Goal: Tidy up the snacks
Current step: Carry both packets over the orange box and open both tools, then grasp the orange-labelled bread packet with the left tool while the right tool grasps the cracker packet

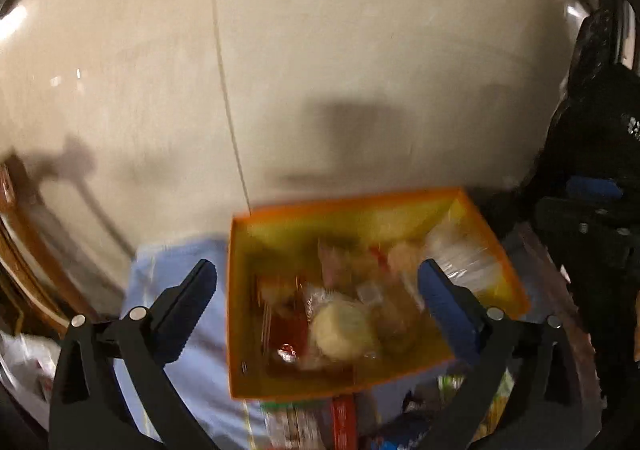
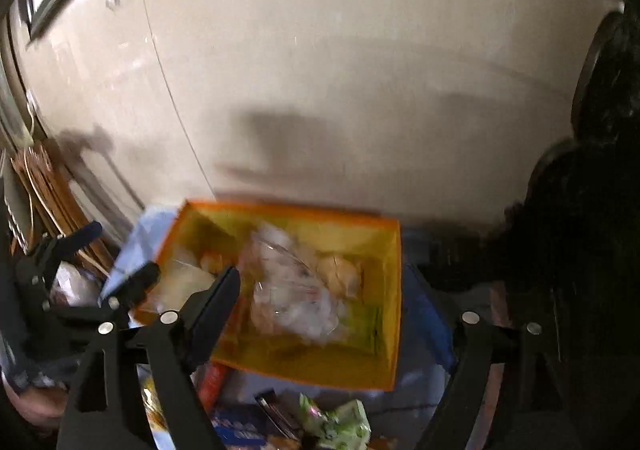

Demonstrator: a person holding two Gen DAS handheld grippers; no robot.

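Cream wall (image 1: 360,50) fills the background behind an orange box (image 1: 344,206) that sits on a pale blue cloth (image 1: 200,362), its yellow inside heaped with wrapped snacks (image 1: 344,326). More loose packets (image 2: 340,424) lie just in front of the box. Both views are blurred. Left gripper (image 1: 316,302) hangs above the box with jaws spread wide, grasping nothing. Right gripper (image 2: 328,290) likewise hovers over the box, jaws released and empty, its right finger hard to make out.
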